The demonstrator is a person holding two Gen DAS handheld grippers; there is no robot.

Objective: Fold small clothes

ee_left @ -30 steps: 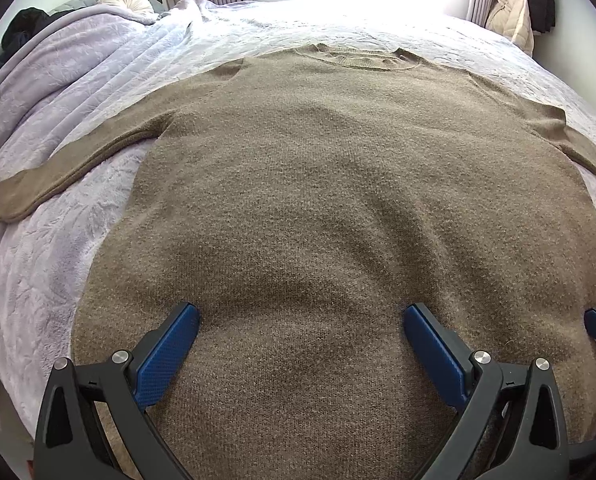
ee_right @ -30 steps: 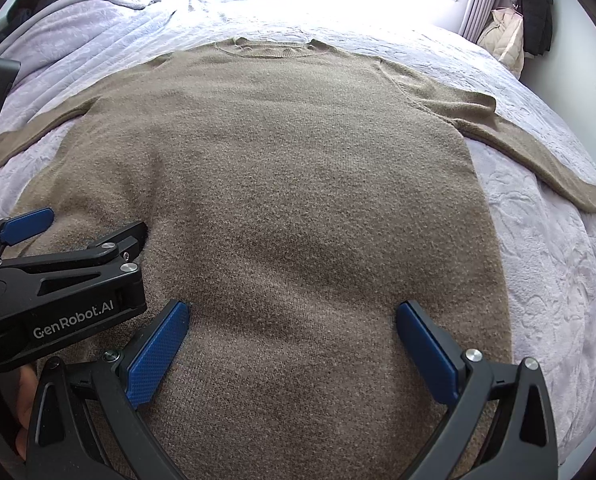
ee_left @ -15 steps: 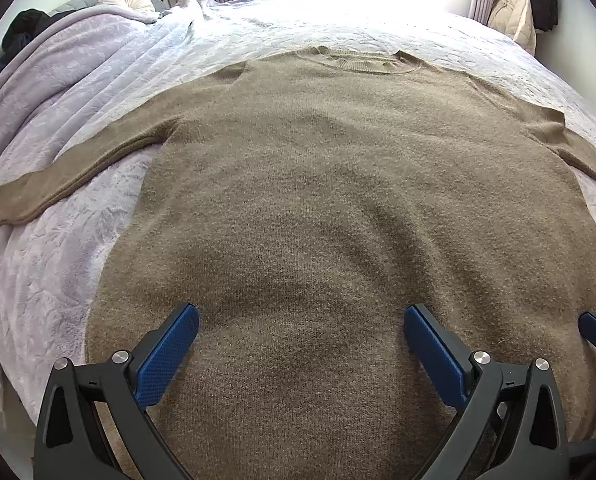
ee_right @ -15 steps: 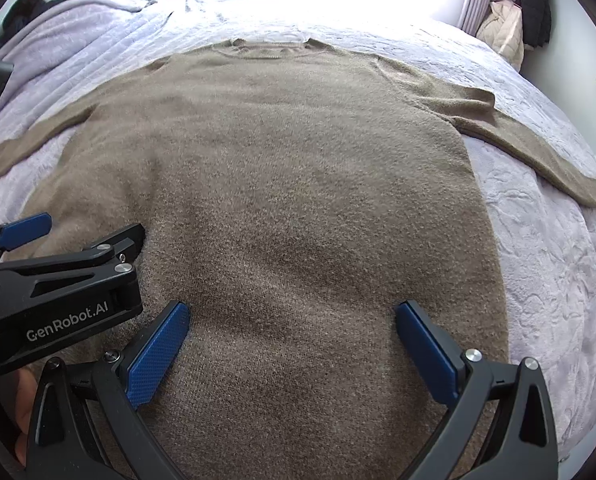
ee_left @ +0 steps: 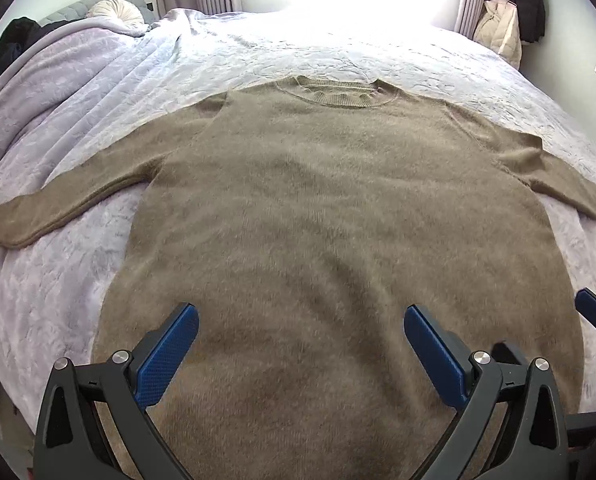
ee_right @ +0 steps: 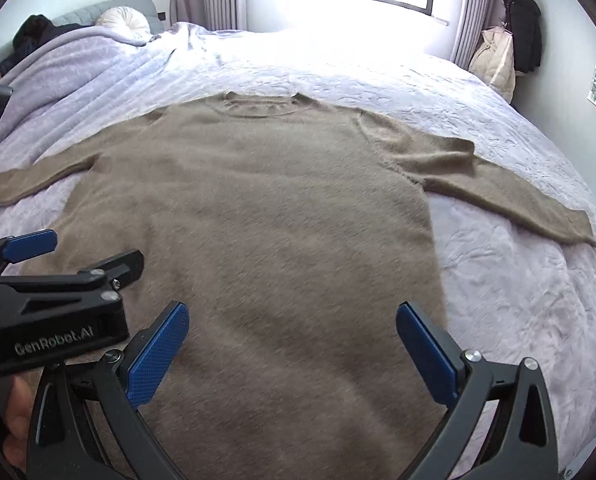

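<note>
Sweater (ee_left: 330,208): soft, fuzzy, floppy; it lies flat on the bed (ee_left: 378,56).
Your left gripper (ee_left: 301,346): wide open, empty.
Your right gripper (ee_right: 291,340): wide open, empty.
Grab: pinch a sleeve cuff (ee_right: 578,232).

The left gripper (ee_left: 301,354) and right gripper (ee_right: 292,350) hung side by side with jaws spread wide, gripping nothing, a hand (ee_right: 15,420) behind.

Sweater (ee_left: 338,208) hem hidden beneath both views' lower edge; right cuff cut off in left view; text blurred on left gripper (ee_right: 73,276).
</note>
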